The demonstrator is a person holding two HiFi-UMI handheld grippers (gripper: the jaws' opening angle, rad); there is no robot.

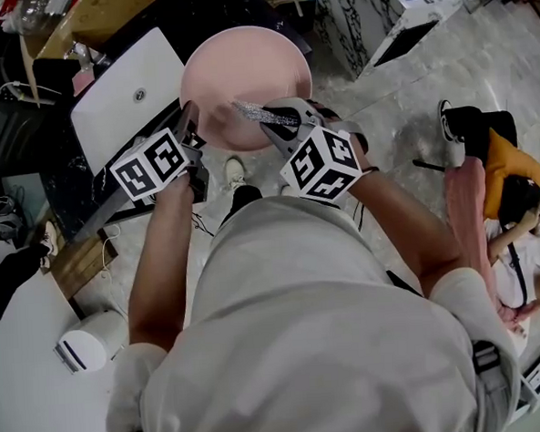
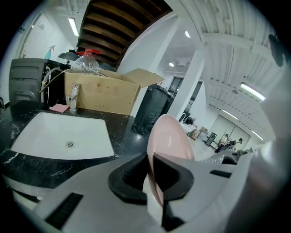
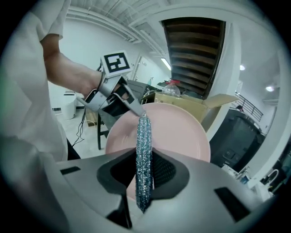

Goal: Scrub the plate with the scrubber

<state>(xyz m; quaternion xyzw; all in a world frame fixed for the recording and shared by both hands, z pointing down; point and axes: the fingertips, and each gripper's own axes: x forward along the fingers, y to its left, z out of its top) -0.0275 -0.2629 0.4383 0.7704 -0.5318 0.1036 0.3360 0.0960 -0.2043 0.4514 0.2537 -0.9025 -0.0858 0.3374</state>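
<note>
A round pink plate (image 1: 245, 75) is held up in the air over the edge of a black counter. My left gripper (image 1: 189, 115) is shut on its left rim; in the left gripper view the plate (image 2: 169, 136) stands edge-on between the jaws of that gripper (image 2: 150, 177). My right gripper (image 1: 278, 123) is shut on a flat silvery mesh scrubber (image 1: 266, 116). In the right gripper view the scrubber (image 3: 143, 150) stands up from the gripper (image 3: 144, 177) and lies against the plate's face (image 3: 182, 132), its tip near the left gripper (image 3: 132, 107).
A white sink (image 1: 126, 96) is set in the black counter (image 2: 122, 141) to the plate's left. A cardboard box (image 2: 102, 91) and a plastic bottle (image 2: 86, 63) stand behind it. A person (image 1: 517, 232) sits on the floor at right. A white bin (image 1: 86, 345) stands lower left.
</note>
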